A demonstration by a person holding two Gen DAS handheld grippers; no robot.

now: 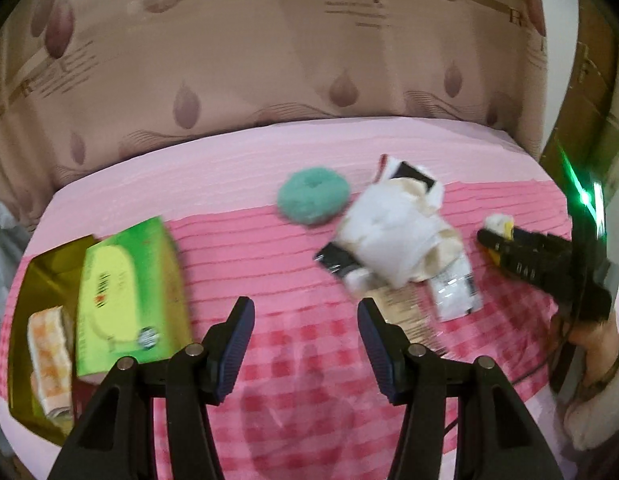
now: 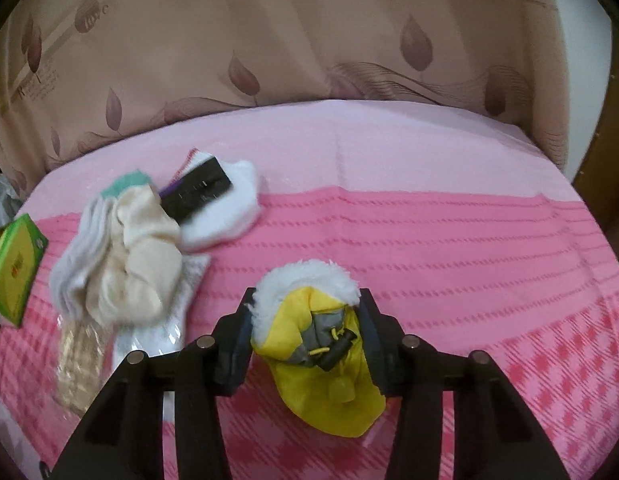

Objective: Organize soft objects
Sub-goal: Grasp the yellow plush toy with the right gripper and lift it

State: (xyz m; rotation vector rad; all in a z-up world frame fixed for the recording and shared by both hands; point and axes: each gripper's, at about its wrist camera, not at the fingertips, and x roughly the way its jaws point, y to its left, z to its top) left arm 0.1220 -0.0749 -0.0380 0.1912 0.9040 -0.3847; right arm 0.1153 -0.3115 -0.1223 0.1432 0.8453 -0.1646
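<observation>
My left gripper (image 1: 306, 312) is open and empty above the pink checked cloth (image 1: 309, 344). Ahead lie a teal round puff (image 1: 313, 195) and a heap of white and cream socks (image 1: 393, 236) with packets. My right gripper (image 2: 307, 300) has its jaws around a small yellow garment with a white fleece collar (image 2: 317, 320), which lies on the cloth; it also shows at the right of the left wrist view (image 1: 499, 226). The sock heap (image 2: 121, 272) lies left of my right gripper.
A green tissue box (image 1: 129, 296) stands at the left beside a gold box (image 1: 25, 320) that holds a folded orange-checked cloth (image 1: 49, 360). A patterned beige curtain (image 1: 269, 60) hangs behind the table. The person's hand (image 1: 593, 344) holds the right gripper.
</observation>
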